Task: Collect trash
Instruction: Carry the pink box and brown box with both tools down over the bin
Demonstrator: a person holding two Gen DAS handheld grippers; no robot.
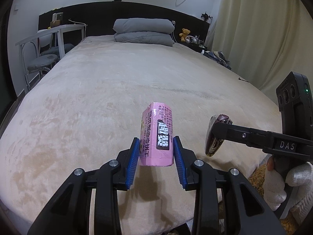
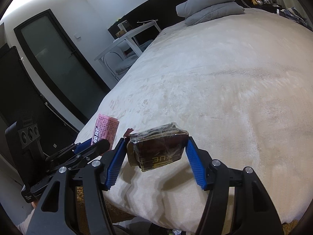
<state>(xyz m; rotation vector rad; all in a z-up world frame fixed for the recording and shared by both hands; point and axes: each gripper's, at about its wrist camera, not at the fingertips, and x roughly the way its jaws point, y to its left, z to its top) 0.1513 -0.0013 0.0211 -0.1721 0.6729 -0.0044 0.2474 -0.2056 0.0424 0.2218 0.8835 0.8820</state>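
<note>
I have the left tool (image 1: 156,152) clamped on the pink cookie pack (image 1: 157,135) and the right tool (image 2: 155,150) pinching the dark wrapper (image 2: 156,146) above the bed (image 1: 117,78) (no bin in sight), where slick film could slip loose.

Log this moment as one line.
left gripper: shut on pink cookie box | right gripper: shut on dark wrapper | both above bed
</note>
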